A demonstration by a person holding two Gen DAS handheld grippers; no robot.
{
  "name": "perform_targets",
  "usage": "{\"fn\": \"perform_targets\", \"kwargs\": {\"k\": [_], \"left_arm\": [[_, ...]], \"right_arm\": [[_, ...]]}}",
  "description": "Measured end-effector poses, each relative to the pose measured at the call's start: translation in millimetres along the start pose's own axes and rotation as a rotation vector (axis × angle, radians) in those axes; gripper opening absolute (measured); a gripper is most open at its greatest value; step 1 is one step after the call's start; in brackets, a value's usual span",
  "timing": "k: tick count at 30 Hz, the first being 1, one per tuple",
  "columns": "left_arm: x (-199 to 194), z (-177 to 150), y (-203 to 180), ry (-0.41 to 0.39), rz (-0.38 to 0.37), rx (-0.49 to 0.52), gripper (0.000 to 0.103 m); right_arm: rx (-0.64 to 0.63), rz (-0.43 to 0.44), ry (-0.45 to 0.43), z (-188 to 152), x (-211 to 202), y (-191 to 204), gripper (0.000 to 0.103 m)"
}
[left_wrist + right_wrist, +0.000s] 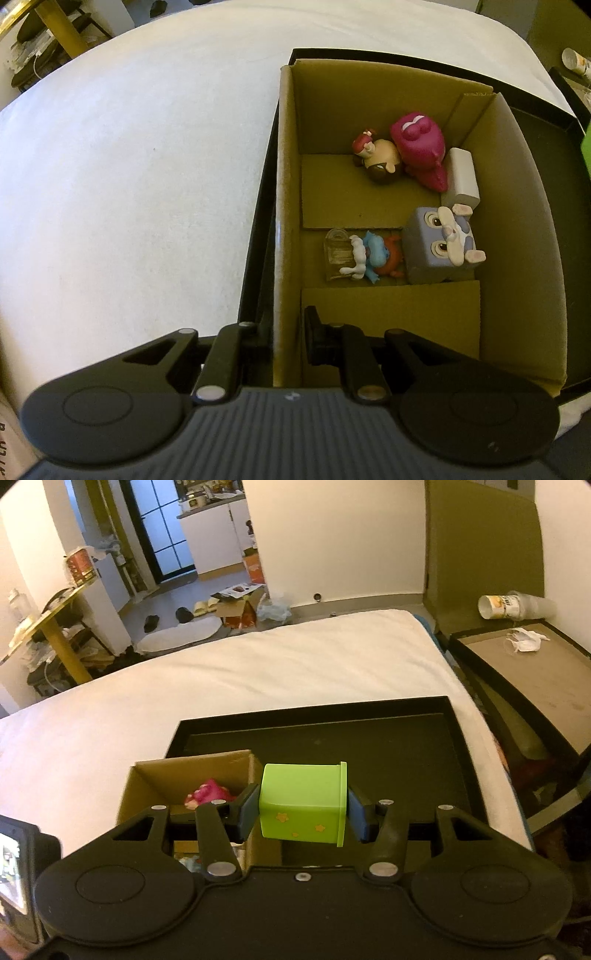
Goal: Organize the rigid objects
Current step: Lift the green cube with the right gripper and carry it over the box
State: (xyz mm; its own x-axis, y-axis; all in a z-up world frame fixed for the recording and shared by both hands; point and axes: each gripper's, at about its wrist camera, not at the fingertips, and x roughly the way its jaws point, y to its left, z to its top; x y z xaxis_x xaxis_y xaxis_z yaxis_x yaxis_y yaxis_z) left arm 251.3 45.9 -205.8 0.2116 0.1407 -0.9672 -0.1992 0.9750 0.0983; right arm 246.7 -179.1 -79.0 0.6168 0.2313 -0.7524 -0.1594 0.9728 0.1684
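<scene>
1. Left claw (286, 332) pinches the cardboard box (284, 206) wall at six o'clock; keep it steady.
2. Right claw (302, 814) grips the green cup (301, 805) sideways above the black tray (406, 746).
3. Carry the cup toward nine o'clock, lower it onto bare box floor, clear of the pink toy (208, 794).

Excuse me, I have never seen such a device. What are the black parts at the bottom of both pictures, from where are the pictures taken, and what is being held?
They are two hand-held grasping tools, each with a camera looking along its fingers. In the left view, the left tool pinches the wall of a cardboard box holding small toys. In the right view, the right tool grips a green cup lying sideways. The box sits in a black tray on a white bed.
</scene>
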Motion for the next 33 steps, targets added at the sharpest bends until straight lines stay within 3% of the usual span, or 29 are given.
{"fn": "perform_targets", "kwargs": {"k": [9,20,33], "left_arm": [[-1,0,3,-0.002,-0.011,-0.005,0.013],[-1,1,7,-0.003,-0.023,-0.01,0.013],[-2,1,15,-0.007,-0.045,-0.02,0.013]], "right_arm": [[-0.032,0.053,0.008,-2,0,24,0.049],[-0.027,0.178,0.035,-4,8,42,0.049],[0.142,0.325,0.18,-6,47,45,0.049]]}}
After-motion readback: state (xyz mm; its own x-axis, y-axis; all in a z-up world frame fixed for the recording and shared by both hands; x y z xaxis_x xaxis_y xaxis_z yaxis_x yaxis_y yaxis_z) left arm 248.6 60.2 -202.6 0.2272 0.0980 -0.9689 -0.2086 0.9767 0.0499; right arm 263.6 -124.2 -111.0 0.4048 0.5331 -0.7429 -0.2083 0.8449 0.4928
